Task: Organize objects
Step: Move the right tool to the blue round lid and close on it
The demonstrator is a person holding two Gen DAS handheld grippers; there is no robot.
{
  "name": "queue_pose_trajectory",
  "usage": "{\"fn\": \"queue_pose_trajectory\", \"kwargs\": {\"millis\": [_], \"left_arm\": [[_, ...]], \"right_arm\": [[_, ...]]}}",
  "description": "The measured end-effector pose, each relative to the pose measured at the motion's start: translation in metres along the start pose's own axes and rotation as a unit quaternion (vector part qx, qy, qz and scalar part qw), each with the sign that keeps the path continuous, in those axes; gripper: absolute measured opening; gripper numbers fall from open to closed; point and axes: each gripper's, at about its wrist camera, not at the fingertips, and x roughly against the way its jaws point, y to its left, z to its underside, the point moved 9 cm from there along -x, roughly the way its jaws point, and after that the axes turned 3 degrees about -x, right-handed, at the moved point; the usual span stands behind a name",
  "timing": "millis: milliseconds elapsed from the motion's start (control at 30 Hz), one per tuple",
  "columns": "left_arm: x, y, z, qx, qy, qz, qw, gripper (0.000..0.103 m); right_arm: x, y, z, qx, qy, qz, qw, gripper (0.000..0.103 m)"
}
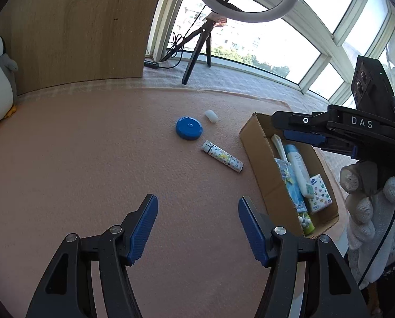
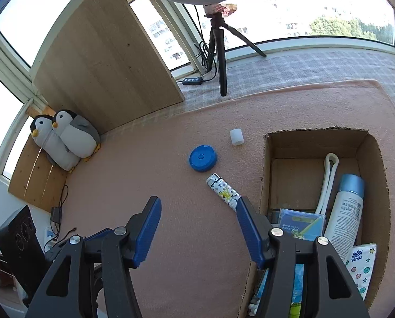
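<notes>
A: Left tongs (image 1: 198,222) spread, empty, above bare pink mat (image 1: 78,172). Right tongs (image 2: 199,224) spread too, nothing pinched, over left edge of box (image 2: 266,185).

B: Loose items?

A: Three on mat, left of box. Blue disc (image 1: 189,128), white cap (image 1: 211,116) just beside it on the window side, patterned tube (image 1: 222,156) lying flat between disc and box, apart from both.

B: Box contents?

A: Open cardboard, on mat. Inside: white strap (image 2: 329,182), bottle with blue cap (image 2: 345,212), tissue pack (image 2: 361,267), blue packet (image 2: 299,224). All lying down, packed toward near end. Far end bare.

B: Right tongs from left view?

A: Visible at right edge (image 1: 290,129), gloved hand (image 1: 367,201) on handle, tips over far end of box.

B: Background?

A: Wood board (image 2: 104,61) leaning at window, two penguin plushes (image 2: 65,137) at its base, ring light on tripod (image 2: 218,39).
</notes>
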Motion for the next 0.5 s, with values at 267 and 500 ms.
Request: {"fn": "queue_pose_trajectory", "kwargs": {"millis": [267, 500], "left_arm": [[0.031, 0.053, 0.011, 0.01, -0.009, -0.001, 0.9999, 0.067], [0.036, 0.085, 0.02, 0.035, -0.009, 0.002, 0.9993, 0.067]], "right_arm": [[-0.071, 0.006, -0.031, -0.07, 0.034, 0.012, 0.997, 0.047], [-0.127, -0.017, -0.051, -0.11, 0.052, 0.075, 0.99, 0.045]]}}
